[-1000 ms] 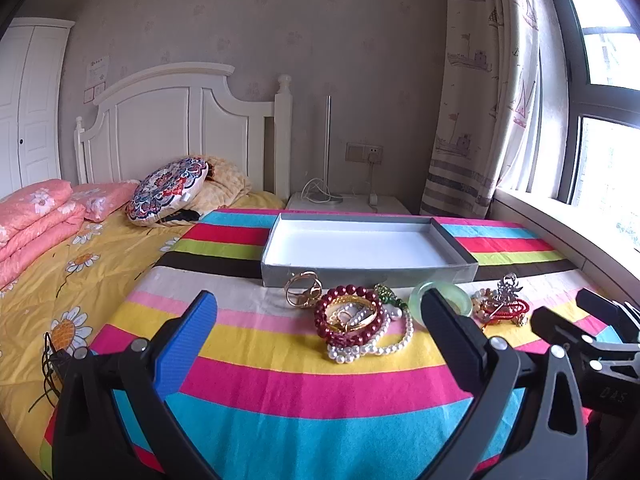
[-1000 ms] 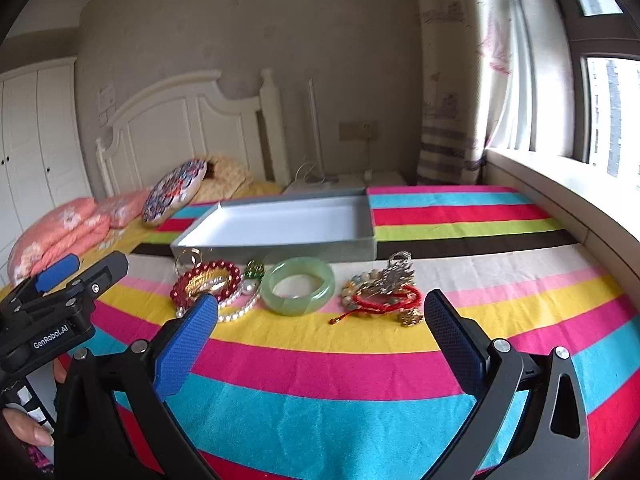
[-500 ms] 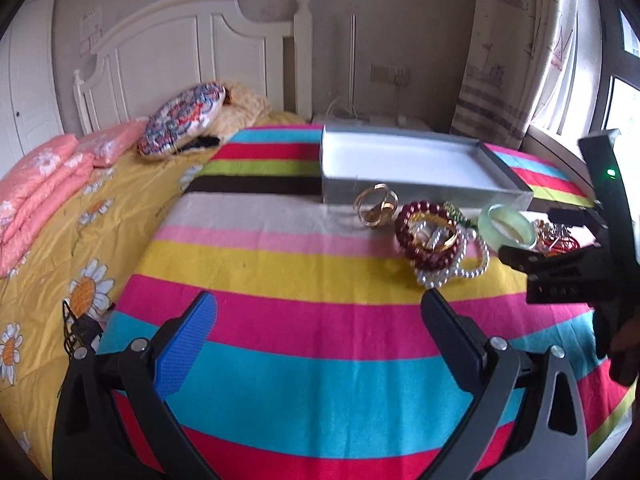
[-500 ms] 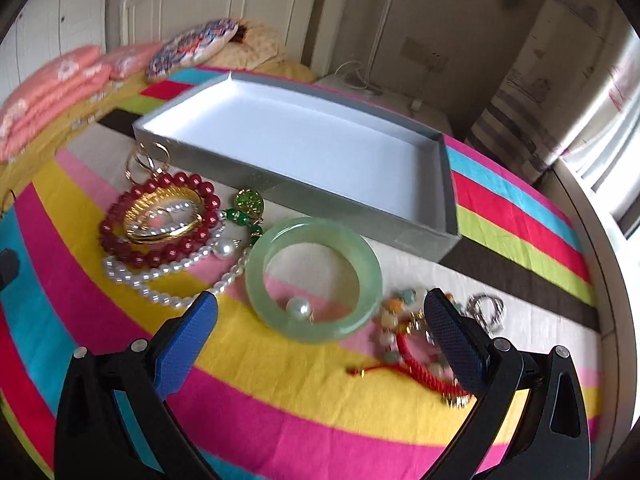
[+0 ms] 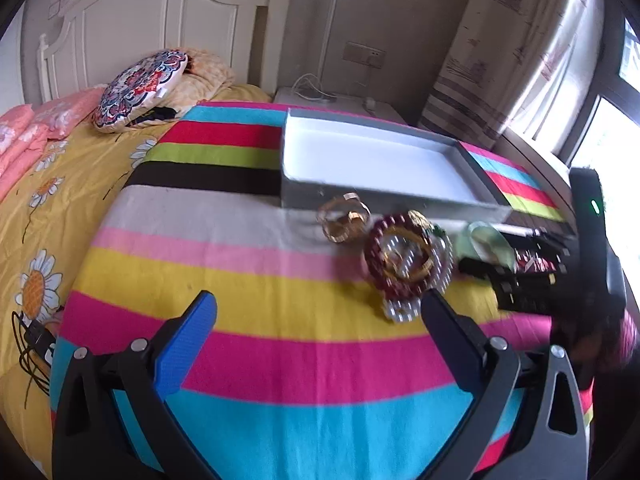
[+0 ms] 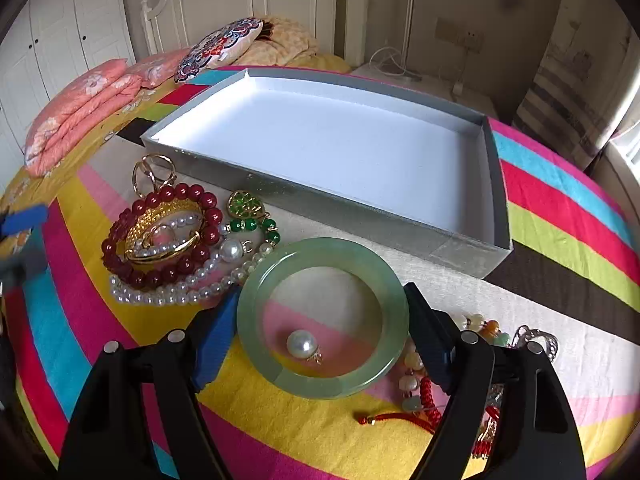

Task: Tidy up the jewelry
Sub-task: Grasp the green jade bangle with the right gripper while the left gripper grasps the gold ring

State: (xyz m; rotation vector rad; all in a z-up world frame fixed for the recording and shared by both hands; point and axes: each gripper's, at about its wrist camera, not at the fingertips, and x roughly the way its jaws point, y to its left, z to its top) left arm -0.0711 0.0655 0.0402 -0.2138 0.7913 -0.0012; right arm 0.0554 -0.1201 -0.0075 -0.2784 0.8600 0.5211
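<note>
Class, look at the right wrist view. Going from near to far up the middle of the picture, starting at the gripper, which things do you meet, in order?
right gripper → loose pearl pendant → green jade bangle → open grey box → patterned round cushion → white headboard

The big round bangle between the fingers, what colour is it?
The bangle is pale, milky green, like jade. The right wrist view shows it best.

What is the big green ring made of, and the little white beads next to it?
The green bangle looks like polished jade or glass: pale, cloudy and see-through, with the stripes showing faintly through its rim. The white bead strand looks like pearls, real or imitation: small, round, glossy, each bead with a bright highlight.
</note>
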